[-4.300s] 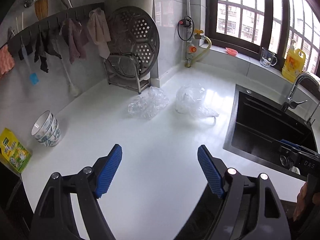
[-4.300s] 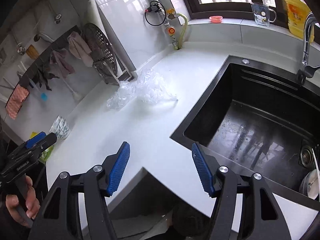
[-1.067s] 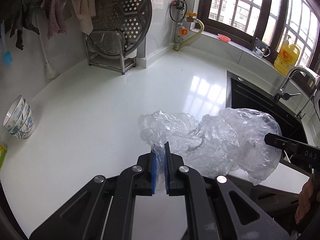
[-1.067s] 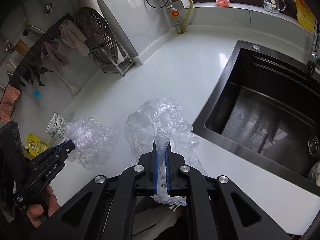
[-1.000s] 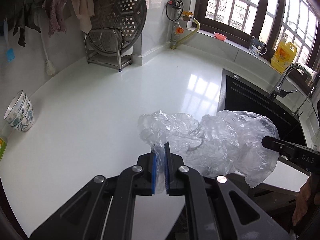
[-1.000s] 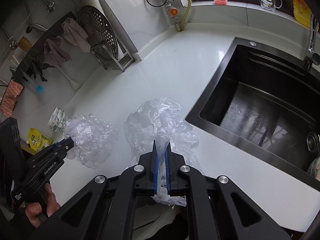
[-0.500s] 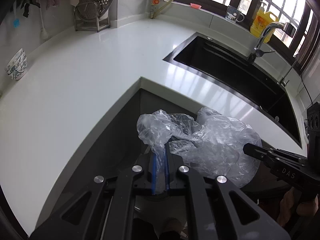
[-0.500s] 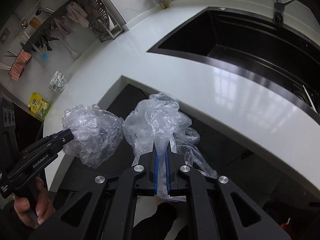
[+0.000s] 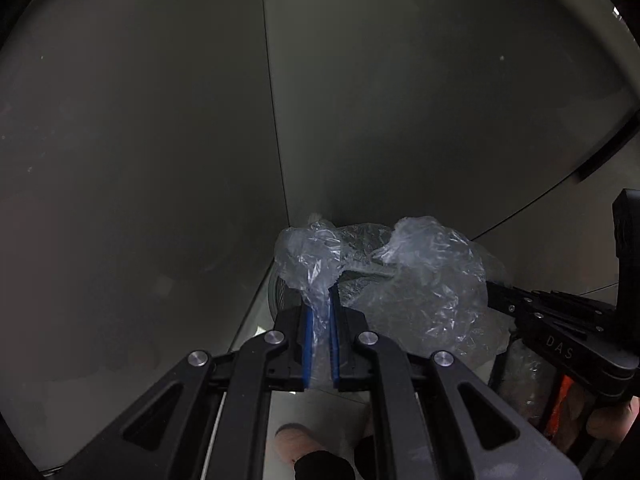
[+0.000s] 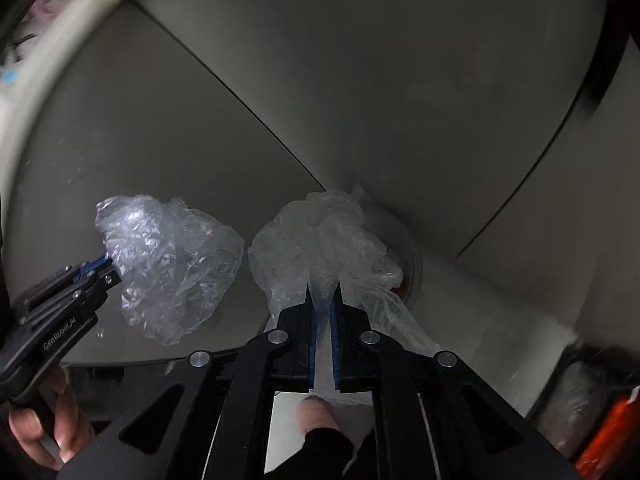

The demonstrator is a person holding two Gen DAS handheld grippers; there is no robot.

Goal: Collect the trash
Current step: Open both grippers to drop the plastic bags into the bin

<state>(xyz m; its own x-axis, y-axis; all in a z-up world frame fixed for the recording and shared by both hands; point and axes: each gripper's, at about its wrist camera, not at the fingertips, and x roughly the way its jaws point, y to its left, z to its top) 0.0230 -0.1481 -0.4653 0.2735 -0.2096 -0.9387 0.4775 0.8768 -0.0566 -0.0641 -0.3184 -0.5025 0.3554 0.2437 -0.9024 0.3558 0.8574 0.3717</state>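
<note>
Two crumpled clear plastic bags hang low in front of grey cabinet doors. My left gripper [image 9: 319, 308] is shut on the neck of the left plastic bag [image 9: 308, 256], which bunches up above the blue pads. My right gripper [image 10: 323, 292] is shut on the right plastic bag [image 10: 320, 240]. In the left wrist view the right gripper [image 9: 490, 294] comes in from the right with the right bag [image 9: 432, 280]. In the right wrist view the left gripper [image 10: 106, 264] holds the left bag [image 10: 172, 264] at the left. A round rim [image 10: 414, 268] shows under the bags, mostly hidden.
Grey cabinet doors [image 9: 140, 140] meet in an inside corner and fill both views. The white counter edge [image 10: 48, 52] curves overhead at upper left. An orange object [image 10: 608, 440] sits blurred at lower right. A person's foot [image 10: 316, 412] stands on the floor below, and a hand [image 10: 36, 420] grips the left tool.
Both grippers have dropped from above the white counter to down in front of the cabinet doors, each still shut on its bag. Counter and sink have left the views.
</note>
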